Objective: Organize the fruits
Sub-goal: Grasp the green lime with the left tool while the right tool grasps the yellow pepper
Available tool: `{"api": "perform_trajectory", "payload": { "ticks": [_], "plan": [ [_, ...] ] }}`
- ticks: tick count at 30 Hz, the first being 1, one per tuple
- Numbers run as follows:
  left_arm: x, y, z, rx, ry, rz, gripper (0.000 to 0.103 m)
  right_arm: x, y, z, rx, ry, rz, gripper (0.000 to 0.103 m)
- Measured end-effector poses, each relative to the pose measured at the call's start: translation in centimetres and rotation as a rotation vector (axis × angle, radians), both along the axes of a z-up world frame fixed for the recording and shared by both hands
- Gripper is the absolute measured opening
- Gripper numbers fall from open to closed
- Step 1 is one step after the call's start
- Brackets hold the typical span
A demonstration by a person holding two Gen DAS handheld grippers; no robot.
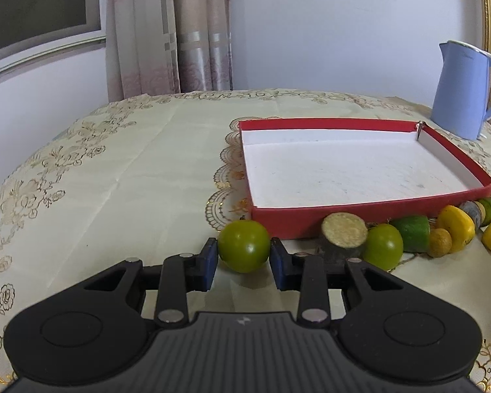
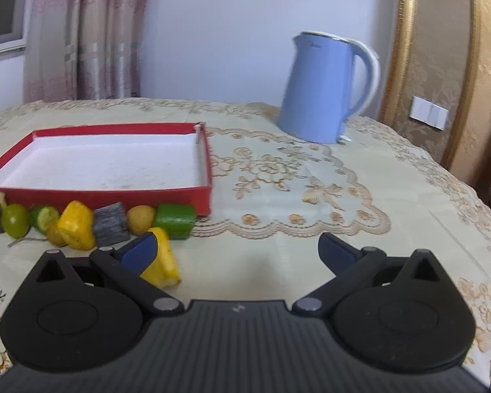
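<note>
Both of my views are evenly and softly lit, moderately bright, with no harsh glare. Shadows under my left tongs (image 1: 244, 255) and my right tongs (image 2: 237, 250) are faint. The view over my left tongs is sharp. The other is slightly blurred throughout. Fisheye distortion bows the bench (image 2: 311, 177) edges, and the corners darken.
</note>
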State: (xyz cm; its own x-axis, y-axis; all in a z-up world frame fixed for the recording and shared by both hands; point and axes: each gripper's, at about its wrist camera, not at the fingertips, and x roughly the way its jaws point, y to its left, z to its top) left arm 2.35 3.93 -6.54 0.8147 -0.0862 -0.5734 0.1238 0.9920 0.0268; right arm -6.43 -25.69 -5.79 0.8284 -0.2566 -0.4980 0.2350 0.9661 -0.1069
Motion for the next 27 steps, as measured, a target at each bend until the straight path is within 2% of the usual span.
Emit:
{"api": "perform_trajectory", "payload": {
  "ticks": [5, 7, 11, 13, 14, 15, 18, 21, 27],
  "plan": [
    [-0.2, 0.3, 0.4, -0.006, -0.009, -0.007, 0.033, 0.5, 1.8, 0.0, -0.044, -0.014, 0.086, 0.102],
    [-0.3, 0.4, 0.6, -0.01, -0.011, -0.009, 0.033, 1.1, 2.4, -0.2, -0.06, 0.003, 0.115, 0.09],
    [-0.6, 0.5, 0.9, -0.012, -0.024, -0.015, 0.033, 2.7, 2.3, -1.0, -0.031, 0.065, 0.14, 0.082],
    [-0.6, 0.5, 1.0, -0.014, -0.024, -0.018, 0.033, 3.2, 2.1, -1.4, -0.003, 0.083, 0.15, 0.071],
    [-0.6, 0.6, 1.0, -0.016, -0.024, -0.019, 0.033, 3.4, 2.0, -1.6, 0.005, 0.094, 0.151, 0.07],
    [-0.6, 0.6, 1.0, -0.016, -0.023, -0.021, 0.033, 3.5, 2.0, -1.8, 0.017, 0.099, 0.159, 0.065],
    [-0.7, 0.6, 1.0, -0.016, -0.022, -0.025, 0.033, 3.7, 2.2, -2.1, 0.038, 0.112, 0.191, 0.043],
    [-0.9, 0.7, 1.1, -0.017, -0.023, -0.025, 0.033, 4.0, 2.5, -2.2, 0.046, 0.11, 0.212, 0.032],
    [-1.1, 0.8, 1.4, -0.009, -0.03, -0.018, 0.033, 3.6, 2.4, -2.3, 0.07, 0.085, 0.211, 0.03]
  ]
}}
